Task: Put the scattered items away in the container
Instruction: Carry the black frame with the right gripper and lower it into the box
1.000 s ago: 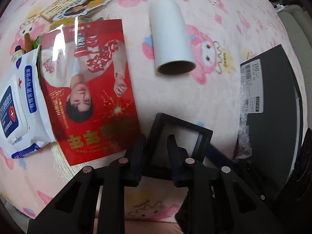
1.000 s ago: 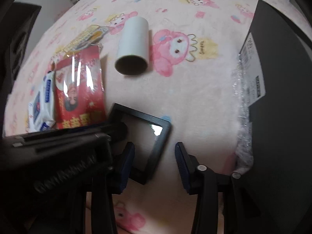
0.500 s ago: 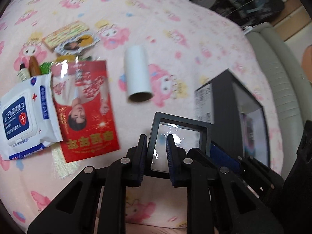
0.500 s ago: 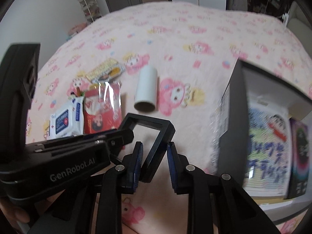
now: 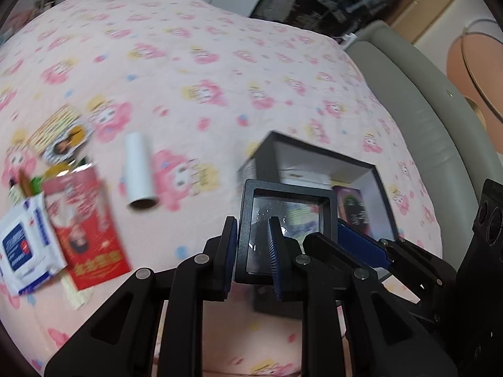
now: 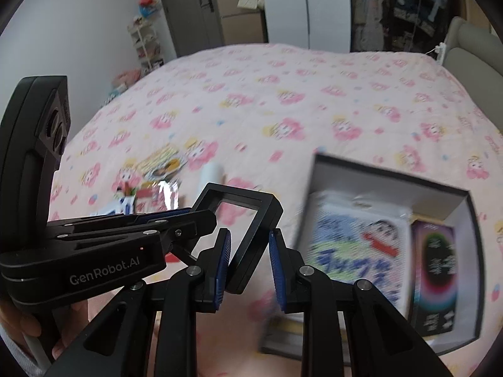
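Observation:
Both grippers hold a black square display frame [image 5: 283, 201] with a clear film, lifted above the pink bed. My left gripper [image 5: 251, 245] is shut on its near left edge. My right gripper [image 6: 248, 260] is shut on its right side; the frame [image 6: 251, 210] shows there too. The open black box [image 5: 371, 172] with white inner walls lies just beyond, holding a cartoon packet [image 6: 355, 245] and a dark booklet [image 6: 437, 270]. On the left lie a white tube [image 5: 138, 169], a red packet [image 5: 88, 220] and a wet-wipes pack [image 5: 25, 245].
Stickers and cards [image 5: 59, 138] and small bottles [image 5: 22, 185] lie at the far left of the bed. A grey padded headboard [image 5: 418, 94] runs along the right. Wardrobes and a shelf [image 6: 144, 37] stand beyond the bed.
Both grippers have raised the black frame off the bed and carried it right, toward the open box. The box interior has come into view.

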Demonstrator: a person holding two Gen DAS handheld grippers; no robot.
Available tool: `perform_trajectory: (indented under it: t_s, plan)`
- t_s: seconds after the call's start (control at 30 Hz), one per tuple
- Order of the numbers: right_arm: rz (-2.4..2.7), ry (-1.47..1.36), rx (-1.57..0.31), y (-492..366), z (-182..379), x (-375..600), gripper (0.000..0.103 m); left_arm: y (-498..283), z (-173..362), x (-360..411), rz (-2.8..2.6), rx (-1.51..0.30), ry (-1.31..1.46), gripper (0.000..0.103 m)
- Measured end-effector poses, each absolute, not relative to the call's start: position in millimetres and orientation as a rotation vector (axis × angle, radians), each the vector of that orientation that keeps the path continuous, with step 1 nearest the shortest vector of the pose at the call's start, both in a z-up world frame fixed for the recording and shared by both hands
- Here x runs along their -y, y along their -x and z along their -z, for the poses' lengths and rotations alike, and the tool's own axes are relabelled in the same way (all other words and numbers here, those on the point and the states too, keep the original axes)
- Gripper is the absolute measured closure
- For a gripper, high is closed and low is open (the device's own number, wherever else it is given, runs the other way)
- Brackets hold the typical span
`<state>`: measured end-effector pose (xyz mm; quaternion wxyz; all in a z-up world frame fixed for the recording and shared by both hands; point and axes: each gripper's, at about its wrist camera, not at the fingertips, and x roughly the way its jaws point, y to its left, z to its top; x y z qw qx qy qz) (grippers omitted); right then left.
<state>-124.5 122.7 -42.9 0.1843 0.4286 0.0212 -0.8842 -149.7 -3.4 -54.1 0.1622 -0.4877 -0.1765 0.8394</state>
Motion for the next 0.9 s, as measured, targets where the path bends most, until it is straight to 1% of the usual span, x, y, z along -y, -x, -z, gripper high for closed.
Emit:
perform_trajectory:
  t_s: [0.23, 0.43, 0.5, 0.57, 0.6, 0.67, 0.73, 0.9]
  plan:
    - [2.558, -1.206, 0.023, 142, 33, -191, 0.082, 182, 57, -61, -2.289, 0.473, 1.42, 0.084]
    - [2.558, -1.286, 0.105, 166, 56, -241, 0.083, 204, 82, -105, -2.222, 0.437, 1.525, 0.084]
    - [2.537, -1.333, 0.124, 178, 69, -252, 0.085, 211, 92, -116, -2.229, 0.394, 1.58, 0.084]
    - [2.499, -1.384, 0.182, 188, 83, -260, 0.086, 216, 102, -126, -2.237, 0.337, 1.646, 0.085]
    - [2.476, -1.414, 0.221, 192, 92, -264, 0.086, 217, 106, -129, -2.243, 0.312, 1.671, 0.085]
    - [2.459, -1.442, 0.239, 195, 101, -267, 0.087, 218, 115, -135, -2.258, 0.253, 1.712, 0.09]
    - [2.442, -1.468, 0.255, 198, 109, -269, 0.087, 218, 123, -140, -2.275, 0.201, 1.742, 0.092]
    - [2.398, -1.534, 0.294, 204, 131, -275, 0.087, 212, 129, -147, -2.309, 0.145, 1.759, 0.092]
